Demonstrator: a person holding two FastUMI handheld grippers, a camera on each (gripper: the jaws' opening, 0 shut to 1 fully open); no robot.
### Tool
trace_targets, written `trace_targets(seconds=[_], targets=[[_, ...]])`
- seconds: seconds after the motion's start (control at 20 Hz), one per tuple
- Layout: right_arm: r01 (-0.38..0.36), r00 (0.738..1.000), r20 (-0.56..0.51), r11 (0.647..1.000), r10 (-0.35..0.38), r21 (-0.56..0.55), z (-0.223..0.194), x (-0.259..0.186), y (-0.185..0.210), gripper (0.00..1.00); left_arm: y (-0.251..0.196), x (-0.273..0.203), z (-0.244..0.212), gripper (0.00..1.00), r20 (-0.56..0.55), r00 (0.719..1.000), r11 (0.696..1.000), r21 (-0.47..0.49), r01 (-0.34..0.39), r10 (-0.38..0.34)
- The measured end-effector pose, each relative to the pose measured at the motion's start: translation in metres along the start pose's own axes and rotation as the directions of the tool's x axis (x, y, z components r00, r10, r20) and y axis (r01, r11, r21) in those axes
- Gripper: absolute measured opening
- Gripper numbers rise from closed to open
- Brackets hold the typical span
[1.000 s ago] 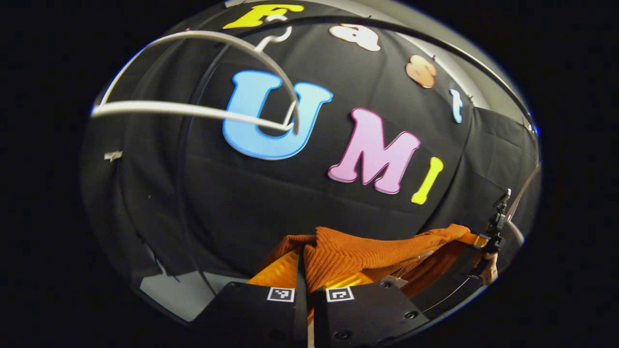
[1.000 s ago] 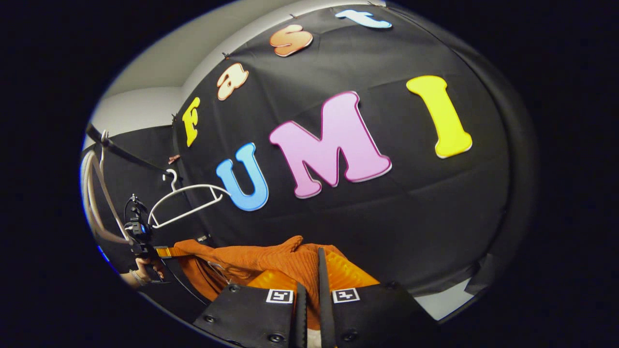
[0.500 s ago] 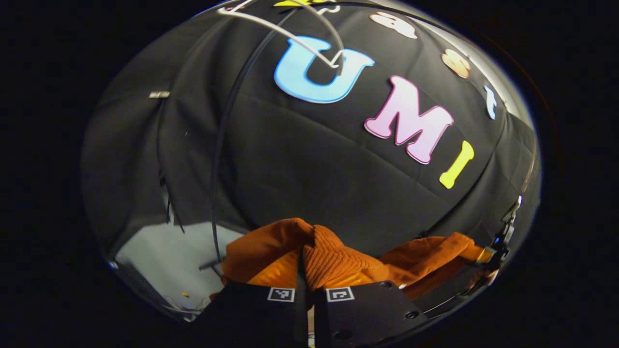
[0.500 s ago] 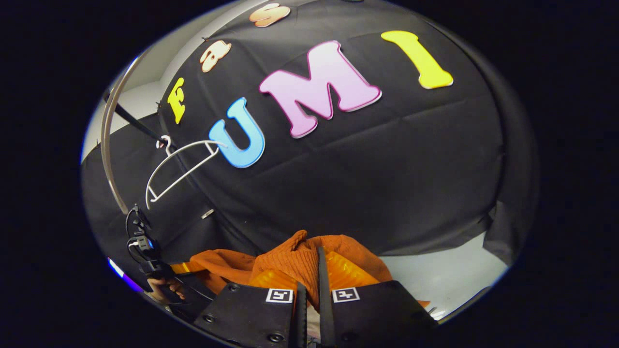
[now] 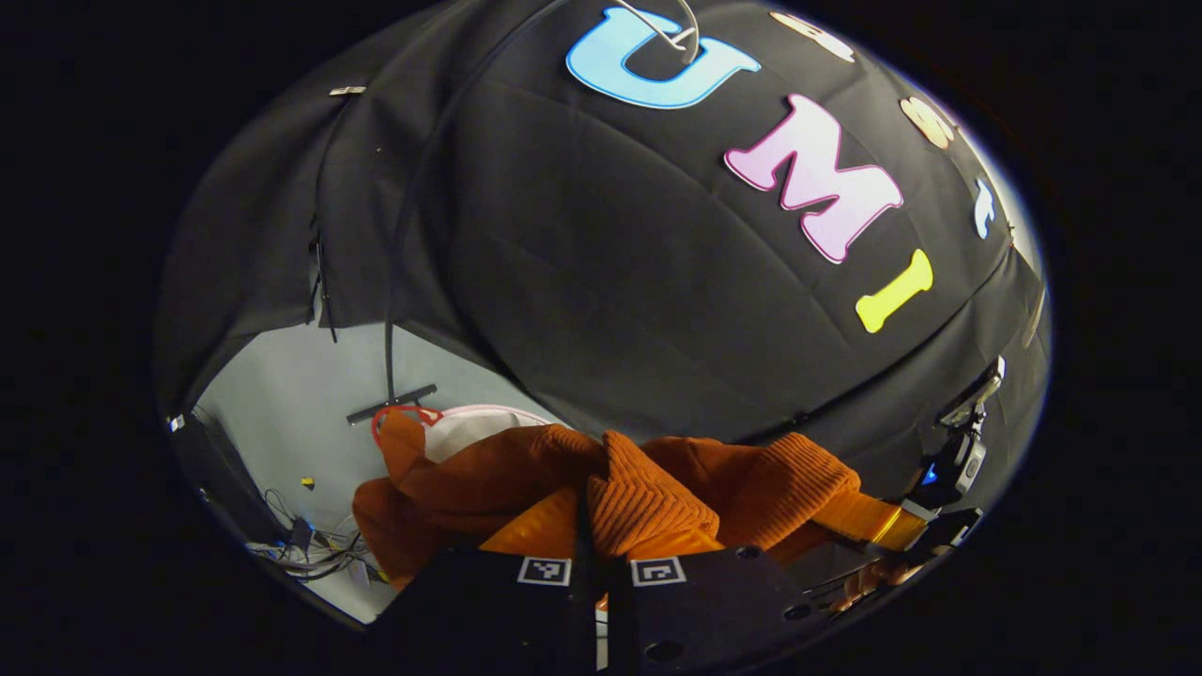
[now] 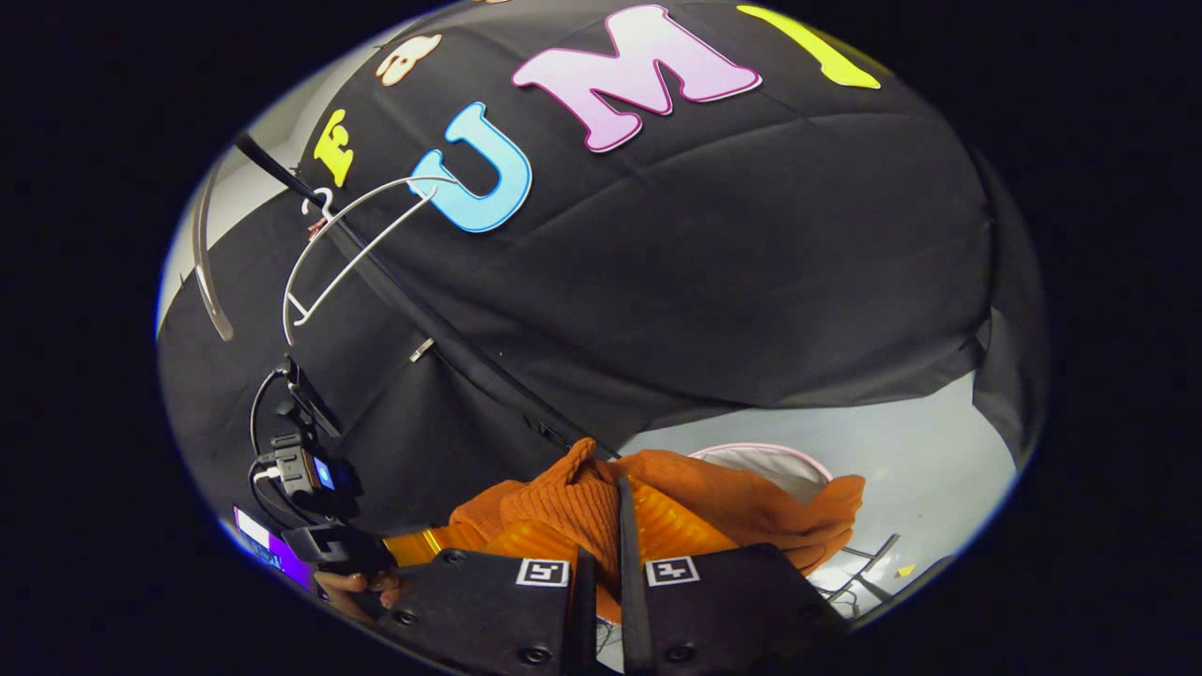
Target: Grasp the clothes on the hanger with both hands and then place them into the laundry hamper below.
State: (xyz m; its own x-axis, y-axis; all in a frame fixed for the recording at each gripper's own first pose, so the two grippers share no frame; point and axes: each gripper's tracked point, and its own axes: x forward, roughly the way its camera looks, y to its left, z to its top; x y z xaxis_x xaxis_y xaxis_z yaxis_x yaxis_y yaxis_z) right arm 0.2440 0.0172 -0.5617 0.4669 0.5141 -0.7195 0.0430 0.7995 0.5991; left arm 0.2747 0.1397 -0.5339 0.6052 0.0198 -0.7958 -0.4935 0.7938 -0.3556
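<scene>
- The rust-orange ribbed knit garment (image 5: 648, 488) is pinched between the closed fingers of the left gripper (image 5: 587, 526) at the bottom of the left gripper view, with a bunched fold of knit pushed up right at the fingertips.
- Same story in the right gripper view: the right gripper (image 6: 601, 526) is clamped shut on another bunch of the garment (image 6: 582, 512), knit squeezed up on both sides of the fingers.
- The garment is stretched between the two grippers and sags a bit in the middle (loose folds are seen hanging off to the sides).
- The white wire clothes hanger (image 6: 352, 244) is seen hooked on a dark rail (image 6: 282, 178) up high in the right gripper view, bare, well apart from the garment.
- Only a small white bit of the hanger (image 5: 671, 28) is caught at the top edge of the left gripper view.
- The white round laundry hamper with a pink rim (image 6: 775, 465) is seen on the pale floor (image 6: 920, 451), right behind the garment; its rim (image 5: 470, 418) is partly covered by orange cloth in the left gripper view too.
- Cables (image 5: 310, 545) are seen lying on the floor near the left edge.
</scene>
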Motion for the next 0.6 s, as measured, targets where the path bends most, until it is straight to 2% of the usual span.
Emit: trace_targets(seconds=[0.05,0.1,0.15,0.2,0.25,0.55,0.6], targets=[[0.013,1.000,-0.006,1.000,-0.013,0.014,-0.004,0.002,-0.003,0.15,-0.002,0.001,0.001,0.09,-0.002,1.000,1.000,-0.006,-0.001,0.001],[0.035,0.999,-0.016,0.999,-0.034,0.027,-0.009,0.004,-0.006,0.10,-0.004,0.001,0.000,0.09,-0.008,1.000,1.000,-0.013,-0.002,0.002],[0.056,0.998,-0.032,0.998,-0.055,0.035,-0.016,0.006,-0.006,0.15,-0.004,0.002,-0.002,0.09,-0.017,1.000,1.000,-0.022,-0.009,0.008],[0.080,0.996,-0.047,0.996,-0.079,0.035,-0.021,0.007,-0.009,0.15,-0.002,0.006,-0.008,0.07,-0.030,0.999,0.999,-0.030,-0.013,0.012],[0.098,0.993,-0.061,0.995,-0.097,0.029,-0.029,0.004,-0.014,0.15,-0.001,0.007,-0.012,0.09,-0.042,0.999,0.999,-0.034,-0.016,0.015],[0.124,0.989,-0.087,0.992,-0.123,0.007,-0.036,0.001,-0.021,0.15,-0.006,0.009,-0.023,0.10,-0.070,0.998,0.999,-0.053,-0.008,0.005],[0.140,0.986,-0.093,0.990,-0.139,0.002,-0.040,0.003,-0.023,0.15,-0.003,0.017,-0.025,0.15,-0.069,0.997,0.999,-0.045,-0.031,0.028]])
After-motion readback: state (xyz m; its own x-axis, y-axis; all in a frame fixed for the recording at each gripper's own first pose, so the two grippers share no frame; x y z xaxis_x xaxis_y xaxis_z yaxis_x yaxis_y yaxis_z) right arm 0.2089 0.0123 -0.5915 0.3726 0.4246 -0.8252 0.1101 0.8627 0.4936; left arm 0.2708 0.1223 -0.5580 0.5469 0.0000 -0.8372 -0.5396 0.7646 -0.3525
